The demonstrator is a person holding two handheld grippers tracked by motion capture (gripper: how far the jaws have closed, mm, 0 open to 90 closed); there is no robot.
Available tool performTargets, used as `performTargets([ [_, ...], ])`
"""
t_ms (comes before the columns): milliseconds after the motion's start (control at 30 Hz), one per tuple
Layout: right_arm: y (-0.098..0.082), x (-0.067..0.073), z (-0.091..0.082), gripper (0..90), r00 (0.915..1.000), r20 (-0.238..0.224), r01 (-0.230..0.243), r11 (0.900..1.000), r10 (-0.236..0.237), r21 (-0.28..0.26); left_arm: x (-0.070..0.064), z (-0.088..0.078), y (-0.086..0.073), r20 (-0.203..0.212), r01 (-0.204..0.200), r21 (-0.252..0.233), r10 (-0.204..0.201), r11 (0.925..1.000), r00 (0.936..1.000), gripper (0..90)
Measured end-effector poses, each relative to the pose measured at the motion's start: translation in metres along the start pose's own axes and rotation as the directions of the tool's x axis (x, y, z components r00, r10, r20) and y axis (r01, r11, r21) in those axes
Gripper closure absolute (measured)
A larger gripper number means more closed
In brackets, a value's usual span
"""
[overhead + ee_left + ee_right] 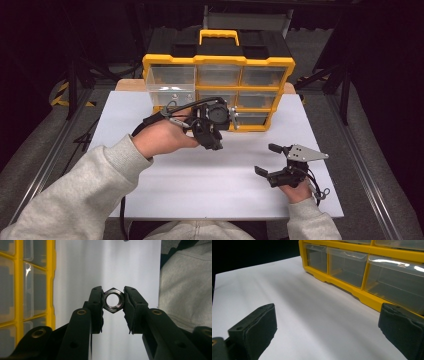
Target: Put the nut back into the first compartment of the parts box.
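A dark metal hex nut [113,300] sits pinched between the two black pads of my left gripper [113,301], which is shut on it above the white table. In the high view the left gripper [214,140] is held in front of the yellow organiser [220,90], jaws pointing down toward the person. The organiser's top-left clear drawer [170,86] is pulled out, with small metal parts inside. My right gripper [267,160] rests at the table's right front, open with nothing between its pads [259,327].
The yellow and black drawer organiser [362,262] with clear drawers stands at the table's far middle. The white tabletop [200,180] spreads between the two grippers. Grey sleeves reach in from the bottom. Dark floor and rails surround the table.
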State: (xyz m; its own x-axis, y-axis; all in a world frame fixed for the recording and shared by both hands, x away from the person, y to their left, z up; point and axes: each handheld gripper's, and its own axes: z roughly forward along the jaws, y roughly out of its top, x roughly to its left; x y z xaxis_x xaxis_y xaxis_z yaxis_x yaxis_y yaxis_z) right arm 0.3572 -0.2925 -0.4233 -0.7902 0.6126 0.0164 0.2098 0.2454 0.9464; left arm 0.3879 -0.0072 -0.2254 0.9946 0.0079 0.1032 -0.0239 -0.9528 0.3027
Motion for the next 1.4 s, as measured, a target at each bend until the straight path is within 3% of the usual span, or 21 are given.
performTargets([
  [133,0.0,0.0,0.0,2.3,1.0,-0.001,0.0,1.0,0.0,0.003,-0.001,-0.024,0.002,0.0,-0.009,-0.025,0.009,0.9997,1.0,69.4],
  [267,0.0,0.0,0.001,2.3,1.0,-0.004,-0.003,1.0,0.003,0.004,-0.002,-0.039,0.006,-0.023,-0.02,-0.009,0.019,0.9998,0.9995,69.5],
  [667,0.0,-0.001,0.0,2.3,1.0,-0.003,0.0,1.0,0.0,0.003,0.015,-0.085,0.0,-0.083,0.04,-0.035,-0.043,0.9986,0.9956,69.5],
  [733,0.0,-0.001,0.0,2.3,1.0,-0.003,0.0,1.0,0.0,0.003,0.021,-0.1,-0.004,-0.114,0.069,-0.049,-0.074,0.9964,0.9907,69.5],
  [867,-0.001,-0.001,0.001,2.3,1.0,-0.003,-0.002,1.0,0.002,0.004,0.028,-0.111,-0.011,-0.14,0.096,-0.065,-0.104,0.9933,0.9847,69.5],
  [1000,-0.001,-0.001,0.001,2.3,1.0,-0.002,-0.002,1.0,0.002,0.005,0.044,-0.124,-0.023,-0.179,0.148,-0.068,-0.158,0.9867,0.9712,69.5],
  [1100,-0.001,0.0,0.003,2.3,1.0,-0.006,0.0,1.0,0.0,0.012,0.056,-0.134,-0.033,-0.193,0.212,-0.109,-0.23,0.9713,0.9541,69.5],
  [1133,-0.001,0.0,0.003,2.2,1.0,-0.006,0.001,1.0,-0.001,0.015,0.056,-0.134,-0.033,-0.193,0.212,-0.109,-0.23,0.9713,0.9541,69.5],
  [1167,-0.001,0.0,0.002,2.3,1.0,-0.004,-0.002,1.0,0.002,0.017,0.064,-0.136,-0.039,-0.196,0.246,-0.127,-0.267,0.961,0.9436,69.5],
  [1233,-0.001,-0.001,0.002,2.3,1.0,-0.004,-0.005,1.0,0.005,0.013,0.072,-0.138,-0.048,-0.196,0.285,-0.144,-0.31,0.9475,0.9304,69.5],
  [1267,-0.001,-0.001,0.002,2.3,1.0,-0.004,-0.005,1.0,0.005,0.013,0.072,-0.138,-0.048,-0.196,0.285,-0.144,-0.31,0.9475,0.9304,69.5],
  [1400,-0.002,0.0,0.002,2.2,1.0,-0.007,-0.001,1.0,0.001,0.017,0.088,-0.138,-0.065,-0.206,0.351,-0.162,-0.38,0.9222,0.9019,69.5],
])
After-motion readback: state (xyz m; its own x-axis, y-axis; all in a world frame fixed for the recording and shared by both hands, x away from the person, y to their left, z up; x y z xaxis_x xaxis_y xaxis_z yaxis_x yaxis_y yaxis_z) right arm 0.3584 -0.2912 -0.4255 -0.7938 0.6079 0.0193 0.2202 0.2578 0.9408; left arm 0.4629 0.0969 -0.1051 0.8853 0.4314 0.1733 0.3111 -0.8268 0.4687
